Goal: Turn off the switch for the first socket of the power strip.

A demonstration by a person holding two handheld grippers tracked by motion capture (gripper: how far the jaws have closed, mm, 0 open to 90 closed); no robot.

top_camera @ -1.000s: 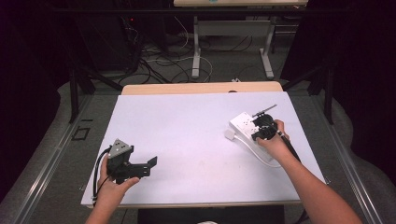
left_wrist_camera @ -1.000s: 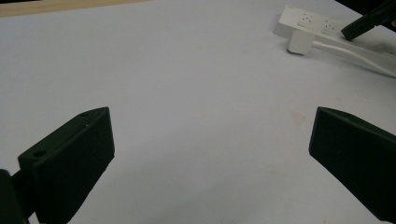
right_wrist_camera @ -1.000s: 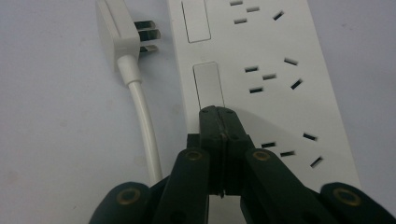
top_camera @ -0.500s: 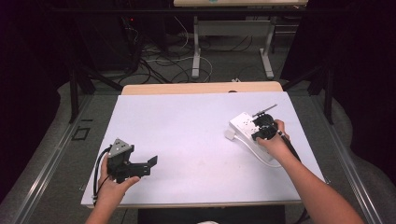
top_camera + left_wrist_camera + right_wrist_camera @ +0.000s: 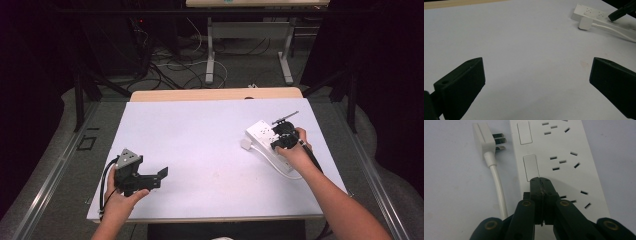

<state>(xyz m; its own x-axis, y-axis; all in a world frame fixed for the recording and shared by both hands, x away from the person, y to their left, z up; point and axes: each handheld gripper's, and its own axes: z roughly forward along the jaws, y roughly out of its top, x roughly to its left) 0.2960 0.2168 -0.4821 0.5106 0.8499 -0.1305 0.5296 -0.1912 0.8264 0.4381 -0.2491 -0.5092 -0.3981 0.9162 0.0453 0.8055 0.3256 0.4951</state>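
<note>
We see the white power strip [image 5: 559, 157] lying flat near the right edge of the desk [image 5: 200, 140], with its white plug [image 5: 484, 140] loose beside it, prongs pointing at the strip's side and its cable running back along the strip. Our right gripper [image 5: 541, 182] has its fingers clenched together with nothing between them, tips set at the lower end of one of the strip's rocker switches [image 5: 531, 167]. Our left gripper [image 5: 536, 87] hangs over bare desk well apart from the strip, its fingers released and spread wide.
</note>
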